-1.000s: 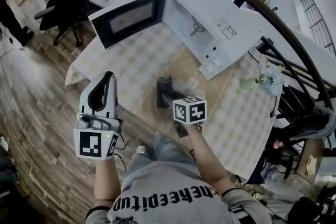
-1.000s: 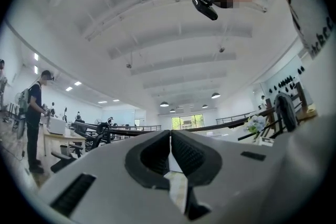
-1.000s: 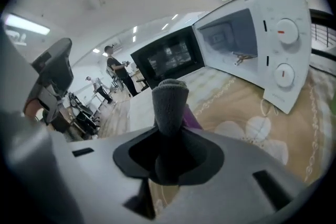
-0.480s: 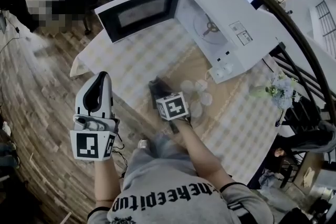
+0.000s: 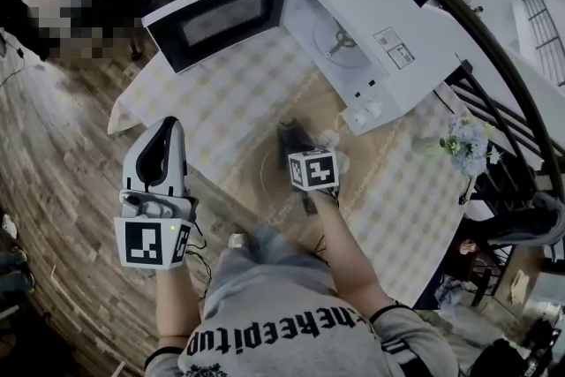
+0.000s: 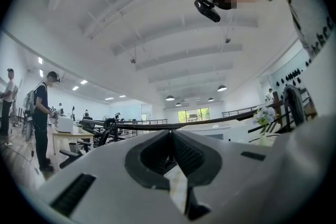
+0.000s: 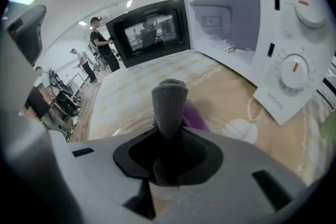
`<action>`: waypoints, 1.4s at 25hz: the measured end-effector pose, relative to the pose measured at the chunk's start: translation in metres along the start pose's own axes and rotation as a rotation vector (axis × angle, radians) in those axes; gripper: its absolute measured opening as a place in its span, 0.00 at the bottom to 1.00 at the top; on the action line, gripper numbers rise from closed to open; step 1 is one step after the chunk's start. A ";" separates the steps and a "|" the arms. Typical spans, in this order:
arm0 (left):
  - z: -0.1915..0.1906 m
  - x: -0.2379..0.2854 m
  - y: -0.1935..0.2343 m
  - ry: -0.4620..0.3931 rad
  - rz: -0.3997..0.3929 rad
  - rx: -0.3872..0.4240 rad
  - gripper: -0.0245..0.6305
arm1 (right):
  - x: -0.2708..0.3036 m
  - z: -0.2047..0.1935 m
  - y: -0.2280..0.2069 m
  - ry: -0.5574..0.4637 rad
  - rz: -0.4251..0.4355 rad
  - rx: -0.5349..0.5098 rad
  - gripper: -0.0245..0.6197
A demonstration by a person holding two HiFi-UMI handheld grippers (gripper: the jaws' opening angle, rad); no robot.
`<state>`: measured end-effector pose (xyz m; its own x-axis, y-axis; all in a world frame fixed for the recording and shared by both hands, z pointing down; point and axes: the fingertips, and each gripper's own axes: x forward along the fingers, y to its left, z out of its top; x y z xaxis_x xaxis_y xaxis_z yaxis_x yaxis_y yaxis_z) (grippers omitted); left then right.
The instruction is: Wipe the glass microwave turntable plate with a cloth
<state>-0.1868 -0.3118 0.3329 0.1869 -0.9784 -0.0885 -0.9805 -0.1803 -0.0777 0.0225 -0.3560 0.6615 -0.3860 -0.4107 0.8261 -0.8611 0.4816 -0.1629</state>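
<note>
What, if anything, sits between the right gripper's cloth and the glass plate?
Nothing visible. The right gripper is shut on the grey cloth, directly over the glass plate on the table. A purple patch beside the cloth I can't identify.

Grey cloth [image 7: 169,103], white microwave [image 5: 375,9], pale yellow checked tablecloth [image 5: 221,93].

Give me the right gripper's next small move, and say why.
Probably press the cloth down and sweep a short stroke across the glass plate. The right gripper is shut on the cloth just above the plate, which lies on the table before the open microwave.
</note>
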 end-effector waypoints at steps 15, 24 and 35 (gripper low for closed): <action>0.002 -0.004 -0.005 -0.007 -0.029 -0.004 0.06 | -0.037 -0.029 -0.094 -0.015 -0.200 0.113 0.18; 0.003 -0.011 -0.003 -0.013 -0.032 -0.014 0.06 | -0.033 -0.021 0.039 -0.021 0.087 0.088 0.18; 0.005 -0.021 -0.004 -0.011 -0.041 -0.009 0.05 | -0.008 -0.044 0.122 0.042 0.204 -0.052 0.18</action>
<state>-0.1866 -0.2895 0.3297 0.2272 -0.9691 -0.0959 -0.9726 -0.2208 -0.0728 -0.0647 -0.2603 0.6591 -0.5353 -0.2687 0.8008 -0.7481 0.5910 -0.3018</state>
